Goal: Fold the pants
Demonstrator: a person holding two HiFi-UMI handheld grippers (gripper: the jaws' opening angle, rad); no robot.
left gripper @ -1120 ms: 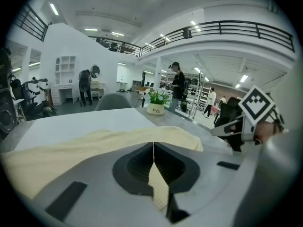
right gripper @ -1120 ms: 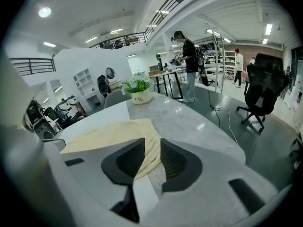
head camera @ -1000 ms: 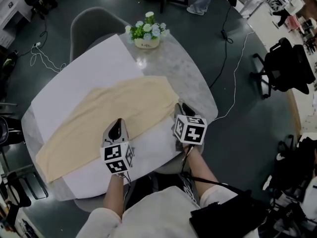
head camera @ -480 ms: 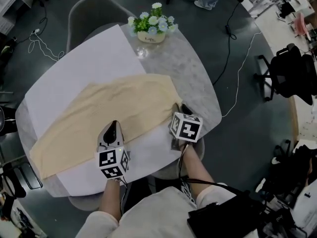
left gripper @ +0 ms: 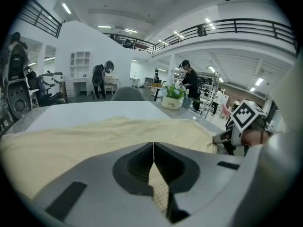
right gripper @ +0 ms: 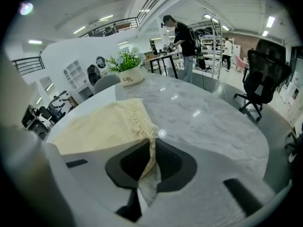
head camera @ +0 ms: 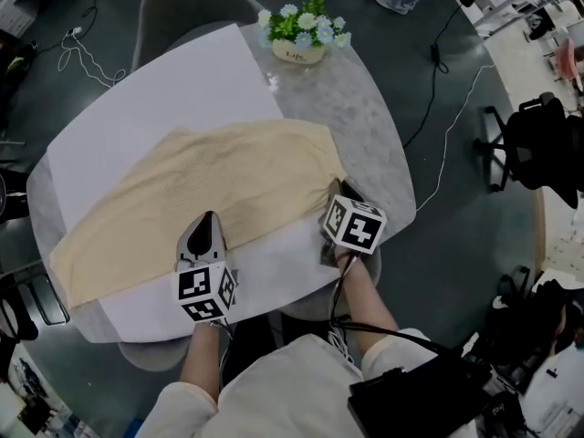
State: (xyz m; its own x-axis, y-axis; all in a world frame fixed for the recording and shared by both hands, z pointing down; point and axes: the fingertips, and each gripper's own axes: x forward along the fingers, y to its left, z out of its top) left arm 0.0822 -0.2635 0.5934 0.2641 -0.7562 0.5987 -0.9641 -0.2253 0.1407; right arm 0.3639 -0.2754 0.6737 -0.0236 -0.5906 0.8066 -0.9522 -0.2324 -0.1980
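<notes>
Head view: pants [head camera: 201, 190] lie flat, slantwise on sheet [head camera: 155, 89] over round table [head camera: 365, 126], waist end to the right. Left gripper [head camera: 208, 217] sits on the near long edge, about mid-length. Right gripper [head camera: 339, 190] is at the near waist corner. Left gripper view: jaws together, a fold of the pants edge pinched between them, the rest of the cloth spreading ahead. Right gripper view: jaws have just been closing and now clamp the gathered waistband corner, which runs up between them. Pants stretch away to the left, bare marble to the right.
</notes>
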